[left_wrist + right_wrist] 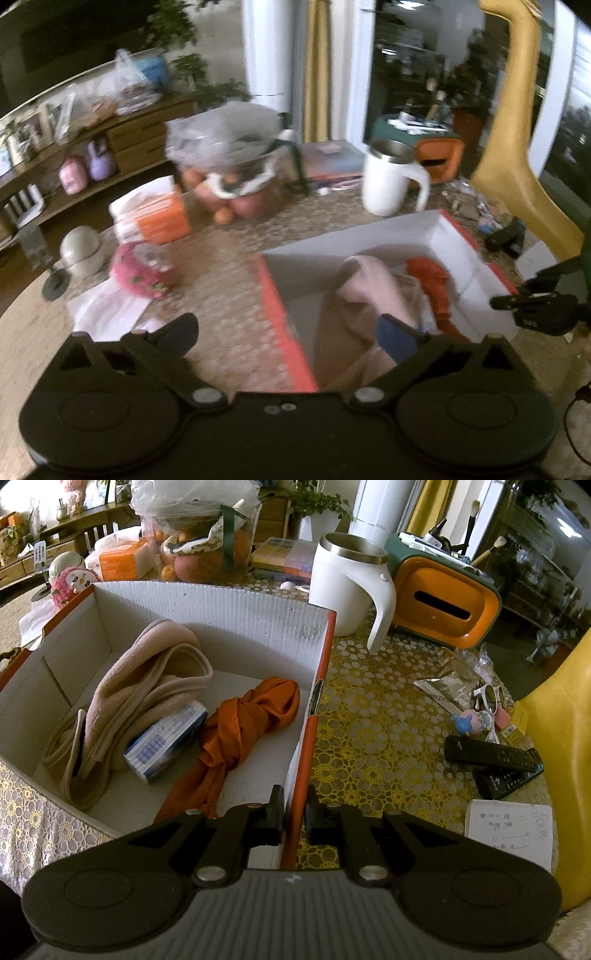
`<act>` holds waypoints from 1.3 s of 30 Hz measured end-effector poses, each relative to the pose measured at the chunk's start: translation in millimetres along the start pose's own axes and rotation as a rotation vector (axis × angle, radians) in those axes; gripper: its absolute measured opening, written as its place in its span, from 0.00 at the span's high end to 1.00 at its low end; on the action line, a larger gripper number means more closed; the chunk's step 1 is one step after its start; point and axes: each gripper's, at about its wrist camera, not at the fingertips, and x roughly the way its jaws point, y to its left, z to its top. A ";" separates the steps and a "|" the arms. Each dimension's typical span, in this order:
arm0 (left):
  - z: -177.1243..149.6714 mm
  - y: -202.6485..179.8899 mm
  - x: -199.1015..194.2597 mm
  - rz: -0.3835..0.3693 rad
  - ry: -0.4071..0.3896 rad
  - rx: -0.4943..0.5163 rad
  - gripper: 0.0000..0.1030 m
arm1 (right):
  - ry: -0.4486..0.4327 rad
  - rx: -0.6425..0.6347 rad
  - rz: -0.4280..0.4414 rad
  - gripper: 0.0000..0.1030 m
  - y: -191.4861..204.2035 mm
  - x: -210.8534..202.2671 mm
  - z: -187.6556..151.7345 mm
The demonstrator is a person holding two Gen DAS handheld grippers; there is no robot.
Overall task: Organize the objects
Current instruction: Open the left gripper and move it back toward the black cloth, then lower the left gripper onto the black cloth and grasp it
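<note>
Right claw point(295, 818) pinches the box point(312, 734) wall while the left claw point(288, 334), spread wide and empty, hangs above the towel point(369, 291).

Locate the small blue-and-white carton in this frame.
In the right wrist view, the blue-and-white carton lies on the floor of the open cardboard box, between the beige cloth and the knotted orange cloth.
</note>
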 end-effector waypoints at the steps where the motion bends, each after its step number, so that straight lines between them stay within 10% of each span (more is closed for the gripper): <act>1: -2.1 7.2 -2.4 0.013 0.000 -0.009 0.01 | 0.001 -0.001 -0.001 0.90 0.5 0.1 0.0; 17: -42.5 111.8 5.5 0.166 0.047 -0.144 0.01 | 0.006 0.001 -0.008 0.90 -0.1 -0.5 -2.1; 30: -102.4 127.3 70.9 0.215 0.191 -0.142 0.02 | 0.010 -0.004 -0.014 0.89 -0.6 -2.8 -2.4; 39: -115.1 129.3 88.2 0.235 0.205 -0.162 0.26 | 0.010 -0.010 -0.021 0.89 -0.9 -4.8 -1.6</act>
